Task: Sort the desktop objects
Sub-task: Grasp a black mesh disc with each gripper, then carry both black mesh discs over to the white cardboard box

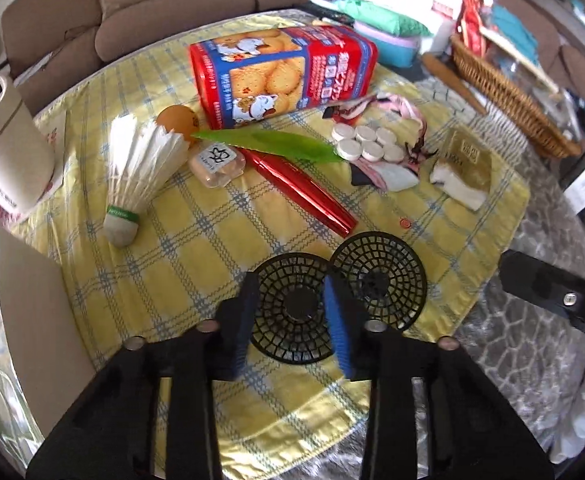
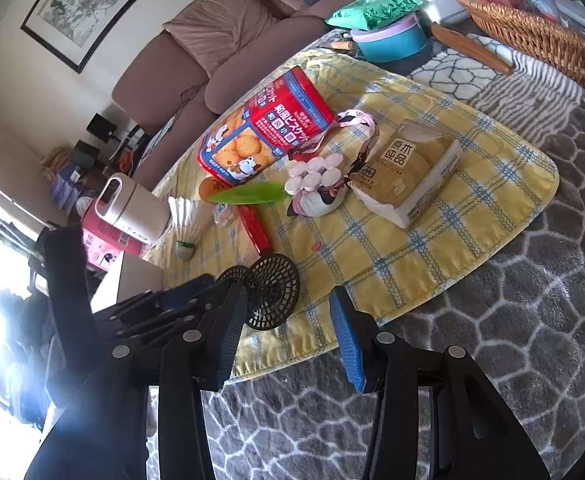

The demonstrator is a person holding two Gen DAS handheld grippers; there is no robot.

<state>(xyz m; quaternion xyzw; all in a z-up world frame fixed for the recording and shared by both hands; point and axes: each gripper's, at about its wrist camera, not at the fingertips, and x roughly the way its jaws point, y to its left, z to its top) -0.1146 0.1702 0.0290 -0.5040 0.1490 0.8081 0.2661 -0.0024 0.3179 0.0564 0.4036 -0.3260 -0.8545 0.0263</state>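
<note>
The left hand-held gripper [image 1: 290, 316] hung low over the near edge of the yellow cloth [image 1: 196, 248], its blue-padded jaws parted a moderate way and empty, with the nearer of two black mesh discs [image 1: 292, 308] lying flat directly between and beyond the fingertips. The second disc [image 1: 378, 280] lay just to the right, the pair overlapping or touching at their rims; which lay on top could not be told. Being round, the discs offered no long axis, so the approach turned only on dropping the jaws over a rim. The left was plainly the nearer hand. The right hand-held gripper [image 2: 288, 340] stood further back, off the cloth's corner over the grey rug-patterned worktop [image 2: 492, 340], jaws wide and empty, with the discs [image 2: 270, 292] ahead and to its left. Beyond them, well apart, lay the red tube [image 1: 300, 188], running diagonally away to the left, the shuttlecock [image 1: 140, 176] and the biscuit tin [image 1: 284, 72]. The likely next move was a short descent by the left hand.
</note>
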